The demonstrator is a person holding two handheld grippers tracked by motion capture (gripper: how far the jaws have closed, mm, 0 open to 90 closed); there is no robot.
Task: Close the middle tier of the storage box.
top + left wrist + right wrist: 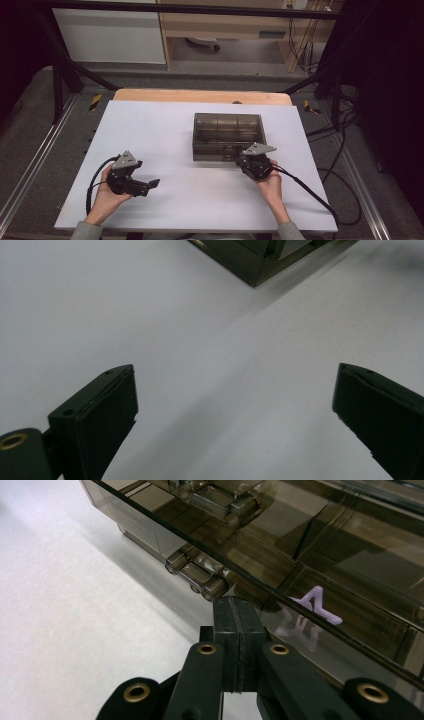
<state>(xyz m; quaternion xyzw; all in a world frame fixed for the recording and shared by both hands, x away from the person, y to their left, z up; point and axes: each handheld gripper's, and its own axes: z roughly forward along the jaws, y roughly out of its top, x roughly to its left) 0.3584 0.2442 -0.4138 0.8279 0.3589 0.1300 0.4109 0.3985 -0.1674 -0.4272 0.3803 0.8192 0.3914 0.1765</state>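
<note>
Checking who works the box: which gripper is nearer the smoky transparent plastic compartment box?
Right. The right gripper is at the smoky transparent plastic compartment box's near edge by a latch; the left gripper hovers apart, open.

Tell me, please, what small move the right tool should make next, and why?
Probably lift the lid edge slightly. The right tool has its jaws together at the front rim of the smoky compartment box, beside a latch; whether it pinches the lid is unclear. The left tool is open over the white table, away from the box.
</note>
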